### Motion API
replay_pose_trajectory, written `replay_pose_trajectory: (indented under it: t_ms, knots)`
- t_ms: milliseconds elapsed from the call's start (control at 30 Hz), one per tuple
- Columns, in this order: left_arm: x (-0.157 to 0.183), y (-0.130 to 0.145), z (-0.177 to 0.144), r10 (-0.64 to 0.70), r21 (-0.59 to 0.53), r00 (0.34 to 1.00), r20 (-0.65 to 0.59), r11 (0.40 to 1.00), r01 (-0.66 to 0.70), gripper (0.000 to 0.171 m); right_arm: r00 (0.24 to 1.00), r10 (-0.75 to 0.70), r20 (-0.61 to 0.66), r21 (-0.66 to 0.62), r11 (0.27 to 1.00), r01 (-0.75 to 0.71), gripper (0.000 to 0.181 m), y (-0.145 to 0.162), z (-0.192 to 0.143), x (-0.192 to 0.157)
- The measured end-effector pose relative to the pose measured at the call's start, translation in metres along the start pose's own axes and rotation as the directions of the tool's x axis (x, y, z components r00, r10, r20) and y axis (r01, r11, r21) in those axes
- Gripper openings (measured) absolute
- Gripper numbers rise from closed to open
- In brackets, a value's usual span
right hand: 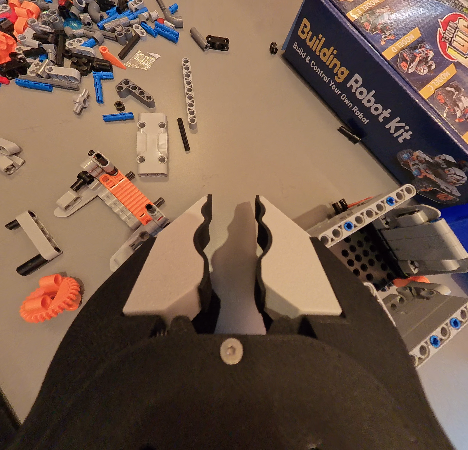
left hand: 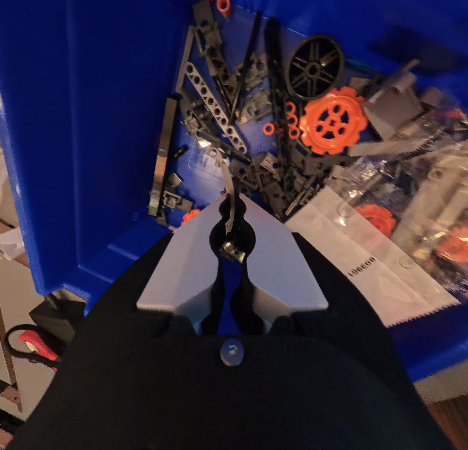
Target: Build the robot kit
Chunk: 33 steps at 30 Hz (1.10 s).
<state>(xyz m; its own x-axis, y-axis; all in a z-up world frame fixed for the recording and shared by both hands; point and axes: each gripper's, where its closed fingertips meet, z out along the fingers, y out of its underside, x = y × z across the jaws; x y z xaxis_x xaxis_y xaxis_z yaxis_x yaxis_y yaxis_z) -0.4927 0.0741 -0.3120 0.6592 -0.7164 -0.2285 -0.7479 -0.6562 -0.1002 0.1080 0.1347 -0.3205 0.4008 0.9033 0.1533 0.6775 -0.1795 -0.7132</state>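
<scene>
My left gripper [left hand: 232, 199] is shut on a thin grey curved part [left hand: 229, 184] that sticks out past the fingertips. It hangs above a blue bin [left hand: 101, 108] holding dark grey beams, a black spoked wheel [left hand: 315, 66] and an orange gear wheel [left hand: 333, 120]. My right gripper [right hand: 233, 197] is open and empty over a grey table [right hand: 253, 108]. A partly built grey model [right hand: 374, 245] with blue pins sits just right of it. An orange-and-grey assembly [right hand: 121, 197] lies just left of it.
In the bin lie clear plastic bags of parts [left hand: 379, 235]. On the table are a grey panel [right hand: 152, 144], a long grey beam [right hand: 189, 93], an orange bevel gear [right hand: 50, 298], a heap of loose pieces [right hand: 63, 27] at far left and a dark blue kit box [right hand: 379, 78] at right. My hands' fingertips stand some 60 cm from each other.
</scene>
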Motion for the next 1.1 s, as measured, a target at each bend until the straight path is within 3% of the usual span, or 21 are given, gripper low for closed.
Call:
replay_pose_trajectory:
  t_ms: [300, 400, 567, 833, 1100]
  knots:
    - [0.034, 0.008, -0.027, 0.031, 0.040, 0.997, -0.064, 0.999, -0.028, 0.001, 1.000, -0.001, -0.004, -0.004, 1.000, 0.001, 0.032, 0.000, 0.000, 0.000]
    - [0.045, 0.017, -0.027, 0.041, 0.008, 0.994, -0.102, 0.999, -0.041, 0.002, 1.000, -0.001, -0.004, -0.003, 1.000, 0.001, 0.032, 0.000, 0.000, 0.000]
    - [0.059, 0.024, -0.034, 0.040, 0.024, 0.982, -0.184, 0.999, -0.037, 0.026, 1.000, -0.002, -0.002, -0.004, 1.000, 0.002, 0.032, 0.000, 0.000, 0.000]
    - [0.029, 0.026, -0.060, -0.024, 0.128, 0.996, -0.087, 0.991, 0.035, 0.027, 1.000, -0.001, -0.003, -0.002, 1.000, 0.001, 0.032, 0.000, 0.000, 0.000]
    - [0.000, 0.037, -0.066, -0.111, 0.150, 0.994, 0.016, 0.983, 0.107, 0.030, 1.000, 0.004, -0.010, 0.001, 1.000, -0.004, 0.032, 0.000, 0.000, 0.002]
